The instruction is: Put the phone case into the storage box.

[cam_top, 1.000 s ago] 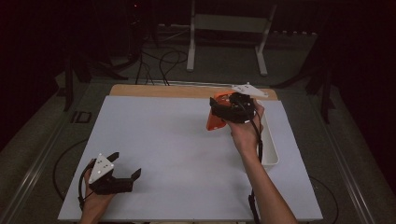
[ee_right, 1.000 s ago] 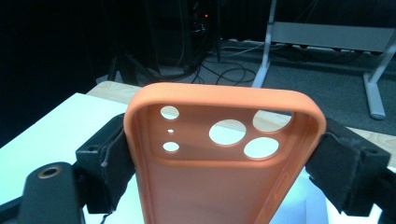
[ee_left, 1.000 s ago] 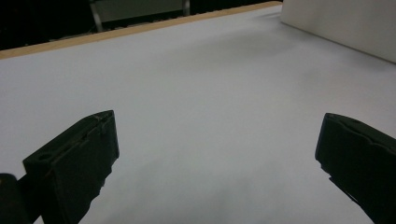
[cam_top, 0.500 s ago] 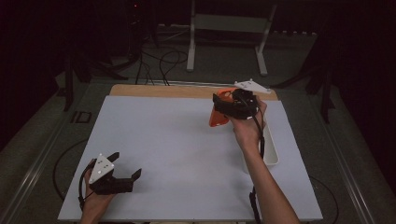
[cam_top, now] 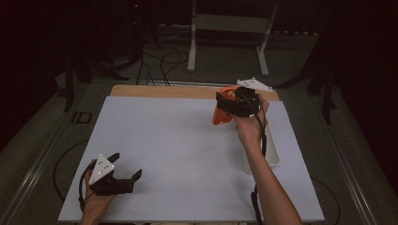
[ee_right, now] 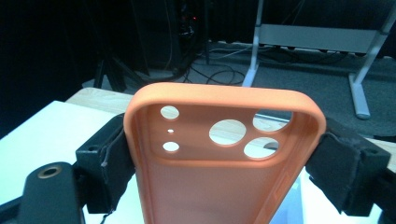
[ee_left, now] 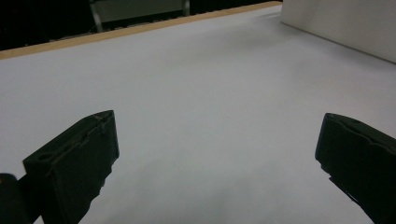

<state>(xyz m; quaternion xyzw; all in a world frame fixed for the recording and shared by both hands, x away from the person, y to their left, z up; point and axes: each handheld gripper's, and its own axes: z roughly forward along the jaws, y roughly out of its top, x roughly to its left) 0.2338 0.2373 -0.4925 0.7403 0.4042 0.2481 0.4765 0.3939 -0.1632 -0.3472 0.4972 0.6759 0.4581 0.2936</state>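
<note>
An orange phone case (ee_right: pixel 219 158) with round camera holes is clamped across its width between my right gripper's two black pads (ee_right: pixel 343 172). In the high view that right gripper (cam_top: pixel 224 108) is held up above the far right part of the white table, with the orange case (cam_top: pixel 219 116) hanging toward the table. My left gripper (cam_top: pixel 127 167) rests at the near left corner, open. Its jaws stand wide apart in the left gripper view (ee_left: pixel 217 158), with bare white table between them.
A white tray (cam_top: pixel 272 154) lies along the table's right side, under my right forearm; its wall (ee_left: pixel 345 23) rises at the far right. A wooden strip (cam_top: pixel 159 91) edges the far side. Beyond are a metal stand (cam_top: pixel 230 28) and floor cables.
My right gripper has carried the orange case a little right and farther from me. The left gripper has stayed still.
</note>
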